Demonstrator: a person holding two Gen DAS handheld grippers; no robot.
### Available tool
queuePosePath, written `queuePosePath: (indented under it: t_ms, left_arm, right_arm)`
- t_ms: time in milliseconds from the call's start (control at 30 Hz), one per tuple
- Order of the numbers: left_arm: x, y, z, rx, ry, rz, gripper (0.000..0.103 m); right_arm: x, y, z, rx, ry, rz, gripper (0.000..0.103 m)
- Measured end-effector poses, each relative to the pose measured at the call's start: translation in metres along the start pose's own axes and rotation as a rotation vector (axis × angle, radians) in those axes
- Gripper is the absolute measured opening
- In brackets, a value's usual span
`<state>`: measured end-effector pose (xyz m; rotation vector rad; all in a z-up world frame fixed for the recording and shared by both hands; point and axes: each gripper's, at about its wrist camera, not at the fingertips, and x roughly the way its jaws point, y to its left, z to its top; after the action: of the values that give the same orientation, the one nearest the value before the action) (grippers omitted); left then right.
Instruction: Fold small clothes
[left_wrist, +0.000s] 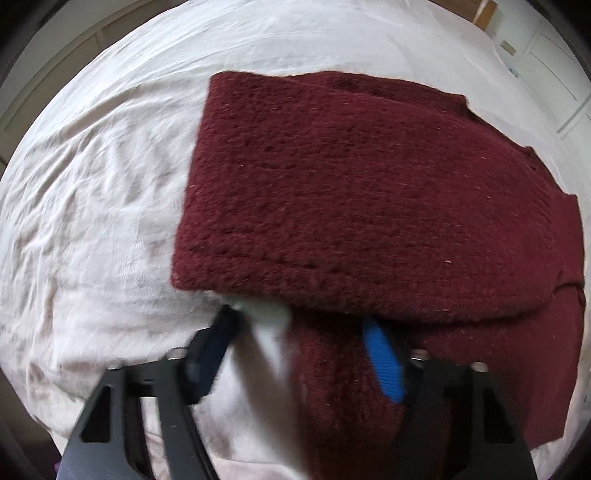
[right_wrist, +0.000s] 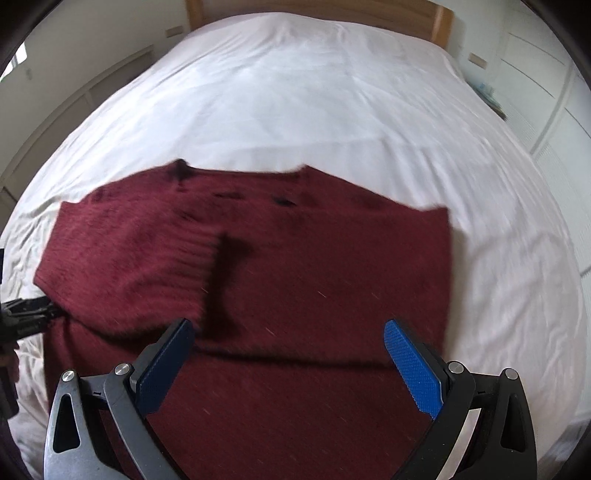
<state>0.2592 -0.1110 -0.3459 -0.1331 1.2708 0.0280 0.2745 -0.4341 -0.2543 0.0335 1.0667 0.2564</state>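
White sheets (right_wrist: 295, 92) cover the big bed that I am working over, and they are wrinkled near me and smoother farther away. At the far end I can see a wooden headboard (right_wrist: 317, 7). Pale cupboard doors (right_wrist: 546, 92) stand along the side of the room.

On the bed lies a fuzzy dark red knitted sweater (right_wrist: 314, 258). It is partly folded. One sleeve (right_wrist: 140, 258) with a ribbed cuff is laid across the body, and a thick folded layer sits on top of a flatter layer underneath.

My left hand-held gripper (left_wrist: 299, 332) points down at the near edge of the sweater. Its tips reach under the edge of the thick top layer, so that edge hides them. One pad (left_wrist: 380, 362) is bright blue and the sweater's lower layer lies between the two fingers. I cannot tell if the pads are pinching the wool, because the picture is blurry there and the tips are covered.

My right hand-held gripper (right_wrist: 290, 332) hangs above the near part of the sweater with its two blue pads spread wide apart. Nothing is in it.
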Motion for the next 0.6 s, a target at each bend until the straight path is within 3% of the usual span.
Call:
queuePosePath:
  t_ms: [33, 100, 233, 433, 600]
  left_arm:
    - [0.003, -0.001, 0.0, 0.006, -0.002, -0.013, 0.038]
    - [0.002, -0.007, 0.004, 0.02, -0.001, -0.018, 0.026]
    - [0.0, -0.015, 0.012, 0.047, -0.008, -0.015, 0.011]
    - [0.006, -0.01, 0.014, 0.021, -0.001, -0.039, 0.01]
    - [0.003, -0.006, 0.005, 0.023, -0.01, -0.043, 0.01]
  right_arm:
    - [0.003, 0.009, 0.006, -0.014, 0.003, 0.012, 0.103]
    - [0.007, 0.02, 0.013, -0.032, 0.009, 0.031, 0.103]
    - [0.019, 0.037, 0.026, -0.053, 0.032, 0.059, 0.103]
    - [0.059, 0.051, 0.037, -0.036, 0.127, 0.108, 0.103]
    - [0.107, 0.06, 0.027, 0.002, 0.309, 0.142, 0.098]
